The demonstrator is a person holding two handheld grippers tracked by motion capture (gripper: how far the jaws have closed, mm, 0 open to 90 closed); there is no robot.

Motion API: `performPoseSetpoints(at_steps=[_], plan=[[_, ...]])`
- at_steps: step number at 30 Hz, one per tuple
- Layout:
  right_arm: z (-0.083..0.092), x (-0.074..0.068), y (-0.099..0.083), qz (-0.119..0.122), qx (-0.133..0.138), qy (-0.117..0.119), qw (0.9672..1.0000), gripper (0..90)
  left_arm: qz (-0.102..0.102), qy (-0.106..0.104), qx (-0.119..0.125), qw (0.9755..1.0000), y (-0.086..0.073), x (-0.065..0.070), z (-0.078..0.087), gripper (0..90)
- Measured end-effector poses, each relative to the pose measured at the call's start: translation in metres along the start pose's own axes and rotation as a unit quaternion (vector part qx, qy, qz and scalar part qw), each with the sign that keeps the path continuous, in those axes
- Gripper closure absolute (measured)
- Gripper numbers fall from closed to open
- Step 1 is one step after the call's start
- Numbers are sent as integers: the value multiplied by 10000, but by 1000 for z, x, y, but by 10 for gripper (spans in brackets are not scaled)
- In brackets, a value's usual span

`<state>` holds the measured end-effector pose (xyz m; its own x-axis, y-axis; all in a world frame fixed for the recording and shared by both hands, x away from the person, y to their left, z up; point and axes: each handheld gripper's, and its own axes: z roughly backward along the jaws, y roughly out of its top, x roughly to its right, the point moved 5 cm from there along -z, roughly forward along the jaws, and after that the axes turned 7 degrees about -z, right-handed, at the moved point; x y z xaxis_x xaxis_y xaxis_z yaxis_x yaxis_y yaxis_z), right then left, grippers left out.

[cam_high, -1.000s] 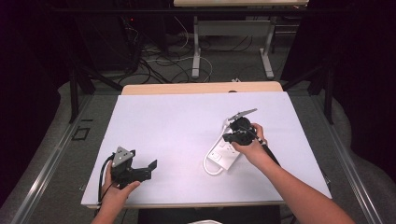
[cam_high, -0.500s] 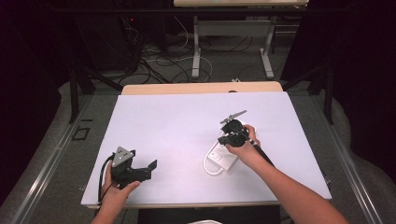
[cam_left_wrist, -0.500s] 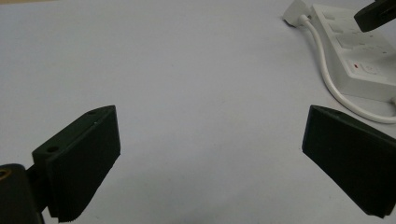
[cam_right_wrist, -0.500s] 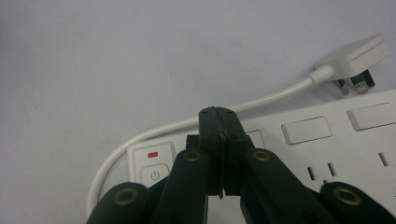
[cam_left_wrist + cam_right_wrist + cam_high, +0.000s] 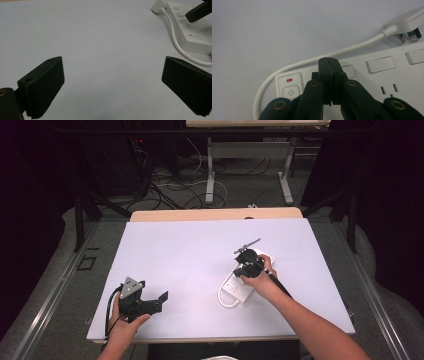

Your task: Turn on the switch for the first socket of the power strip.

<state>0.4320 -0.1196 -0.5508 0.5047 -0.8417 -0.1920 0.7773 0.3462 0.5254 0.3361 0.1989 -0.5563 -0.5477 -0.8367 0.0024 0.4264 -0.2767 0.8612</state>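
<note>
Overhead view; two close table-level views

I can read no words, brand names or numbers anywhere. The one sign I can make out is the power symbol, a circle broken by a short vertical stroke, printed in grey on the square button [image 5: 291,92] at the end of the white power strip [image 5: 384,75] in my right gripper view. That button sits at about eight o'clock from the tips of my right gripper [image 5: 329,65], whose jaws are pressed together over the strip. Just above the symbol, at twelve o'clock from it, is a small red bar [image 5: 289,80] with no lettering on it. In my left gripper view the same red mark [image 5: 190,35] is a dot too small to read.
</note>
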Motion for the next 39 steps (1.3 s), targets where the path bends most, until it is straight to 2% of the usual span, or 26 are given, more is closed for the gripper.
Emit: performPoseSetpoints(at_steps=[2,3,4,5,11,16,19,26,27,30,33,39], plan=[[-1,-1,0,-33,21,7,10000,900,0,0,0,10000,0,0,0,44],[2,2,-1,159,-197,-50,9997,900,1,1,2,10000,0,0,0,45],[2,2,-1,159,-197,-50,9997,900,0,1,2,10000,0,0,0,45],[-2,1,0,130,6,-16,9999,900,1,2,2,10000,0,0,0,45],[-6,2,0,60,81,-12,9999,900,-2,1,2,10000,0,0,0,45],[-7,1,0,84,67,-71,9999,900,-3,3,6,10000,0,0,0,46],[-6,1,0,84,-32,-109,9999,900,-3,0,3,10000,0,0,0,46],[-7,2,0,64,13,-66,10000,900,-21,-4,-4,10000,0,0,0,46],[-7,3,0,81,-15,-130,9999,900,-22,-2,-17,10000,0,0,0,47],[-7,3,0,38,-18,-75,10000,900,-14,-4,-12,10000,0,0,0,47],[-7,3,0,122,-4,-80,9999,900,-14,-4,-5,10000,0,0,0,47],[-7,3,0,126,-6,-73,9999,900,-20,-1,-6,10000,0,0,0,47]])
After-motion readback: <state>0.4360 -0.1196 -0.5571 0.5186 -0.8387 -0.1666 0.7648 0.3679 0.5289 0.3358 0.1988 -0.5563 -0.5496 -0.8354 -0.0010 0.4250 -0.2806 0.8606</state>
